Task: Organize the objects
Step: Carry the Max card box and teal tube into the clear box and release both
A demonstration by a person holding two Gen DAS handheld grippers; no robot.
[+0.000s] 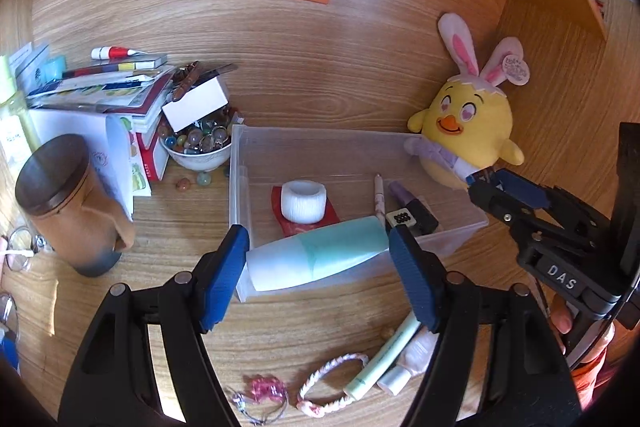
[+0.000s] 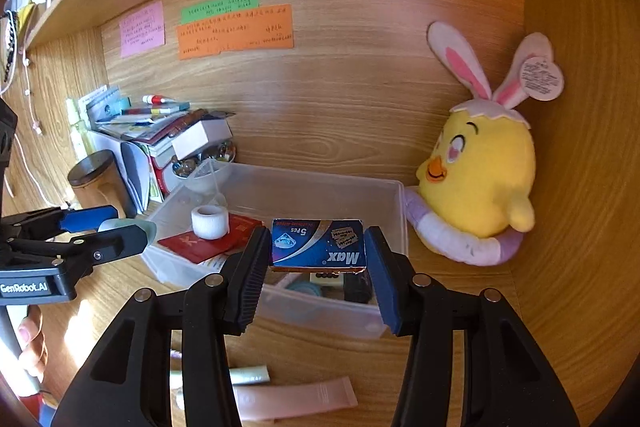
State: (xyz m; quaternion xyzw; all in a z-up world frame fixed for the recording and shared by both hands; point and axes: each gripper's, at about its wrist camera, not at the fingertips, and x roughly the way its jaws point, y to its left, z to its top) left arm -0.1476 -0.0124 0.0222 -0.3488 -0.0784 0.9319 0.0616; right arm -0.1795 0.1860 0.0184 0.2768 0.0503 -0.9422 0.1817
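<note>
Mid-stow: left gripper (image 1: 316, 259) fingers clamp the mint tube (image 1: 316, 255), right gripper (image 2: 318, 259) fingers clamp the blade box (image 2: 318, 241); next, lower both into the clear bin (image 2: 400, 211) and release.

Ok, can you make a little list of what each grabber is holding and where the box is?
left gripper: shut on white and mint plastic bottle, lying sideways
right gripper: shut on small blue Max blade box
clear plastic bin: under both grippers
in bin: white tape roll on red booklet
beside bin: yellow plush chick
</note>
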